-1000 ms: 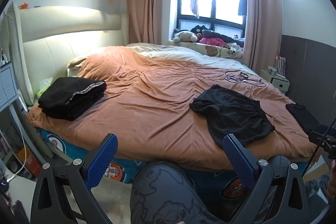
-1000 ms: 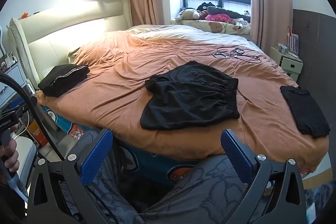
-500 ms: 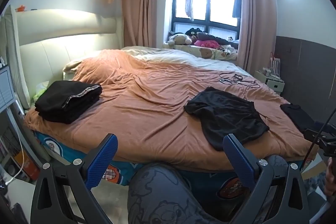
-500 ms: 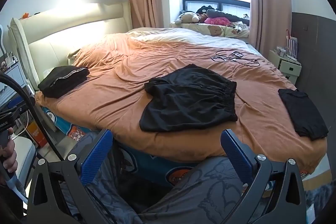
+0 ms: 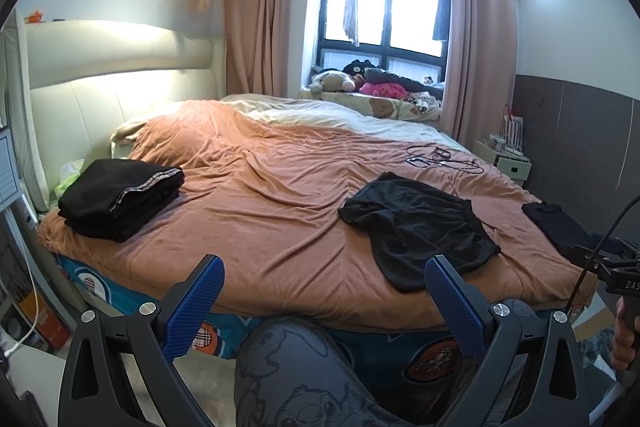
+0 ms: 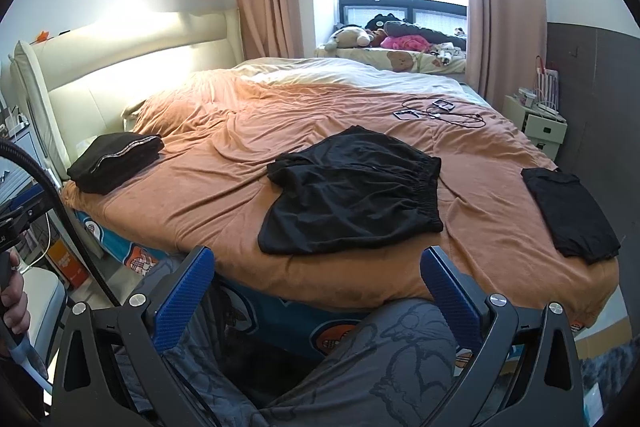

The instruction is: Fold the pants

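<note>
Only rightward, shorts' [image 6: 352, 195] elastic waistband.

Shorts [image 6: 352, 191] between 2 folded piles

Each of the tongs is a black, angular frame with triangular cut-outs and silver round-headed screws at its joints. The left tongs [image 5: 324, 291] carry two fingers faced with blue textured pads [image 5: 194, 307]; the right tongs [image 6: 316, 285] match, with the same blue ribbed pads [image 6: 184, 297]. A black cable [image 6: 60, 203] curves past the left tongs' handle. The person wears grey trousers [image 5: 304, 379] printed with dark cartoon outlines.
</note>
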Motion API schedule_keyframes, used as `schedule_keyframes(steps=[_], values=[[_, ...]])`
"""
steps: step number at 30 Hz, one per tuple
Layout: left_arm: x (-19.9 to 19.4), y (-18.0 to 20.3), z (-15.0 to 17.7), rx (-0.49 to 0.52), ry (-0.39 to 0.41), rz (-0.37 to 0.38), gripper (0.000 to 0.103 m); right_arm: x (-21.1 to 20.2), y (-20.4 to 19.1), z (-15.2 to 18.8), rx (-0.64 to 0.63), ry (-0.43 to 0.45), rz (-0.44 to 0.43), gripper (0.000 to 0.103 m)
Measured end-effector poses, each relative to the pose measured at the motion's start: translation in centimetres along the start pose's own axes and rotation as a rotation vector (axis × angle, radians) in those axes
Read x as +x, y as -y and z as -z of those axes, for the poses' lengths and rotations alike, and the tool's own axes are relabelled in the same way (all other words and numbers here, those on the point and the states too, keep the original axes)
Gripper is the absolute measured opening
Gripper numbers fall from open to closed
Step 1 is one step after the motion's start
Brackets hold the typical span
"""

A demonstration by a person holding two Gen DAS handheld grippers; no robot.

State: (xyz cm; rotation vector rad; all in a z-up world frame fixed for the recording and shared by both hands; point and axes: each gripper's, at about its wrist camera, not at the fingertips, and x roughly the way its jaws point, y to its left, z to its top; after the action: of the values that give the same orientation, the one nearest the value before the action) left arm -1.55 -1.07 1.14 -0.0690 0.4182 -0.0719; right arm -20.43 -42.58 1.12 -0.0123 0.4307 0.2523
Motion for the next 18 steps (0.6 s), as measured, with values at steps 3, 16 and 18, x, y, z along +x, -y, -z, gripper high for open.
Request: schedule_keyframes(steps=[3,16,18], values=[[-0.04,0.06,-0.07,0.003,0.003,-0.001,0.101,-0.33,0.05,0.16,0.004,0.01,0.004,0.103],[-0.37,0.42,-0.1,0.01,0.014,0.017,0.101,-0.41,0.15,0.29,0.002,0.016,0.012,0.103],[-0.43,0.57,-0.11,0.014,0.019,0.017,0.101,-0.42,0.12,0.29,0.0,0.018,0.013,0.103]])
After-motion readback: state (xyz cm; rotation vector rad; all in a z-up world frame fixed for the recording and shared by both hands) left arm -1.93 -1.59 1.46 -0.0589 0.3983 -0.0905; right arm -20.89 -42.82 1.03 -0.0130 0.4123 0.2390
